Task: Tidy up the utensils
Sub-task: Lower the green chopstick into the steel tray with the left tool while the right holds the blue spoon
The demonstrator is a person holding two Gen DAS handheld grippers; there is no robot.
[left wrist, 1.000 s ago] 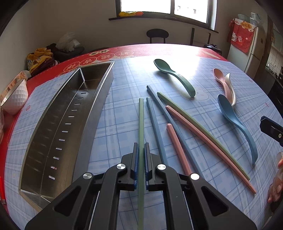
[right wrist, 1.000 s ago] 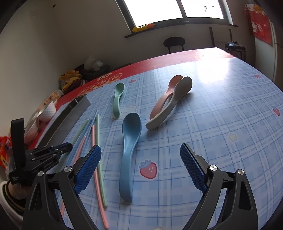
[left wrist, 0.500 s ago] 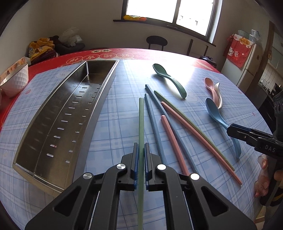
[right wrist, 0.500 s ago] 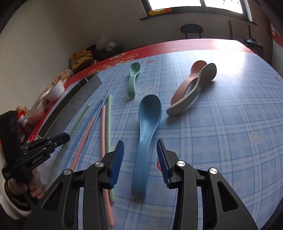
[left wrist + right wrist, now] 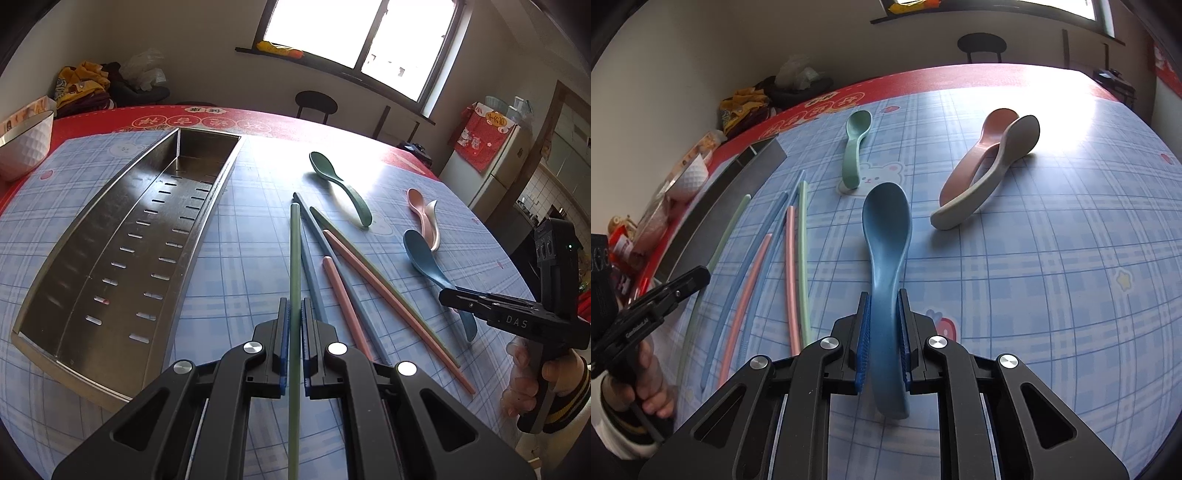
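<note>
right claw (image 5: 884,332) just closed onto blue spoon (image 5: 886,236).

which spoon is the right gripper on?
The blue spoon: the right gripper has just closed on its handle. The green spoon, pink spoon and white spoon lie untouched farther off.

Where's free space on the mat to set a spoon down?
Free: the mat right of the blue spoon, below the pink/white spoons; the strip between tray and chopsticks. Crowded: chopsticks through to spoons.
</note>
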